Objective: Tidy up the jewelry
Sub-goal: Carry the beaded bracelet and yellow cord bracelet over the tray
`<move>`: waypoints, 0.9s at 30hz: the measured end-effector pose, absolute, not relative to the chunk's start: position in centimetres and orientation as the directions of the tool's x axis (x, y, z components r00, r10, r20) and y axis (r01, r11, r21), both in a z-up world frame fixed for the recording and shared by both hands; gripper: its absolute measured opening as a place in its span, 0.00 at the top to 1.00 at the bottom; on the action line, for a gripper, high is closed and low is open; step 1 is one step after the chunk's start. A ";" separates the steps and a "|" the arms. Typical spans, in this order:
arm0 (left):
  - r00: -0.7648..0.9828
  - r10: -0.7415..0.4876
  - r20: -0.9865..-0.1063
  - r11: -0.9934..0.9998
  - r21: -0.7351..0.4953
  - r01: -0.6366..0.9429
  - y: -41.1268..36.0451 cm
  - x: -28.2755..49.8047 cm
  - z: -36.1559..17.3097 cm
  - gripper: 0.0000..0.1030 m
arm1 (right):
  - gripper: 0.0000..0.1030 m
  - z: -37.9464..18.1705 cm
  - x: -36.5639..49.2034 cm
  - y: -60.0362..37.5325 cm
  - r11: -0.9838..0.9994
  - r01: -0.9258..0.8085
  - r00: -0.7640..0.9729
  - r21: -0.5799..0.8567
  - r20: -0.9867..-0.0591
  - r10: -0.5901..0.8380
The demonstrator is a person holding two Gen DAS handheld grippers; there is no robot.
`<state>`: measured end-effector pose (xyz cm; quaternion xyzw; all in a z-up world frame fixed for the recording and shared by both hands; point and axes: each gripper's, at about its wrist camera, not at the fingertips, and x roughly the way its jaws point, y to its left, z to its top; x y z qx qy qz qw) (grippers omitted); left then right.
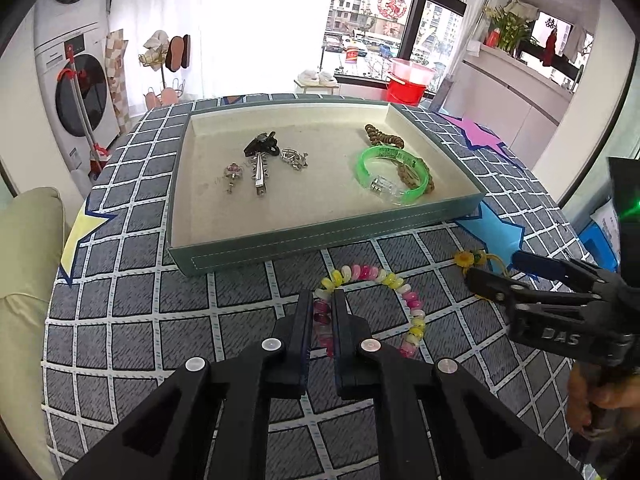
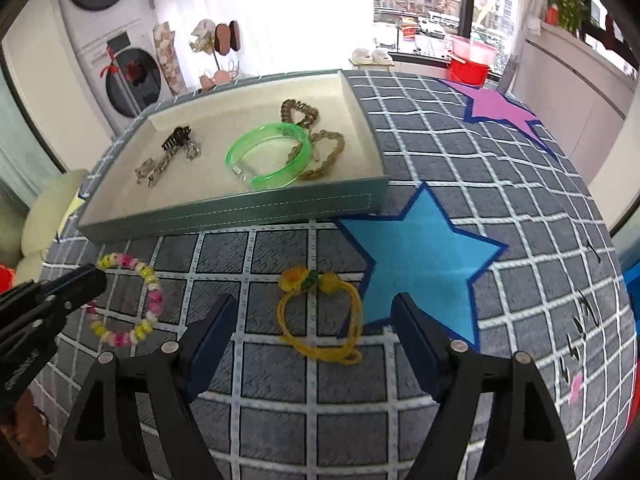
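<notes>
Left gripper (image 1: 323, 300) pinches the near-left arc of the bead bracelet (image 1: 394, 284), the tray (image 1: 320, 236) lying straight ahead beyond it.

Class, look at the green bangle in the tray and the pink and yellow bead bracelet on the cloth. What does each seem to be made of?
Green bangle: probably translucent glossy plastic; light passes through it. Bead bracelet: likely glass or plastic beads, shiny and semi-clear; which one is unclear.

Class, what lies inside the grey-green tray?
Inside the tray: a green bangle overlapping a brown chain, a black claw clip, metal hair clips. Parts of the chain beneath the bangle are covered.
</notes>
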<state>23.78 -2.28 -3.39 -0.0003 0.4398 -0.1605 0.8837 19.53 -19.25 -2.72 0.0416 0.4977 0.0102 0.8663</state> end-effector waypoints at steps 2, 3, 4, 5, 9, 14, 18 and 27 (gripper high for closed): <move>0.558 -0.286 -0.779 0.948 -0.145 0.283 -2.3 23.8 -3.5 0.78 | 0.45 -3.2 19.8 -18.9 0.998 0.036 0.503 0.046 -0.864 0.021; 0.558 -0.287 -0.779 0.948 -0.146 0.283 -2.3 23.8 -3.5 0.78 | 0.60 -3.3 19.9 -18.7 0.999 0.036 0.504 0.017 -0.863 -0.003; 0.557 -0.289 -0.779 0.947 -0.147 0.285 -2.3 23.7 -3.5 0.78 | 0.70 -3.2 19.8 -18.4 1.000 0.026 0.511 0.013 -0.859 -0.002; 0.557 -0.290 -0.778 0.947 -0.148 0.286 -2.3 23.7 -3.5 0.78 | 0.91 -3.1 19.8 -18.3 1.000 0.017 0.507 0.024 -0.862 0.013; 0.559 -0.297 -0.774 0.945 -0.156 0.286 -2.2 23.6 -3.4 0.78 | 0.98 -2.8 19.4 -18.5 0.999 0.033 0.518 0.033 -0.855 0.011; 0.565 -0.301 -0.768 0.945 -0.159 0.287 -1.9 23.4 -3.1 0.78 | 0.98 -1.5 18.4 -19.6 0.990 0.055 0.542 0.132 -0.837 0.081; 0.573 -0.304 -0.761 0.944 -0.163 0.286 -1.7 23.3 -2.6 0.78 | 0.98 -0.3 17.8 -19.9 0.985 0.055 0.557 0.165 -0.823 0.107; 0.594 -0.315 -0.740 0.942 -0.167 0.292 -1.1 22.8 -1.3 0.78 | 0.98 1.6 16.9 -19.7 0.980 0.044 0.575 0.193 -0.807 0.133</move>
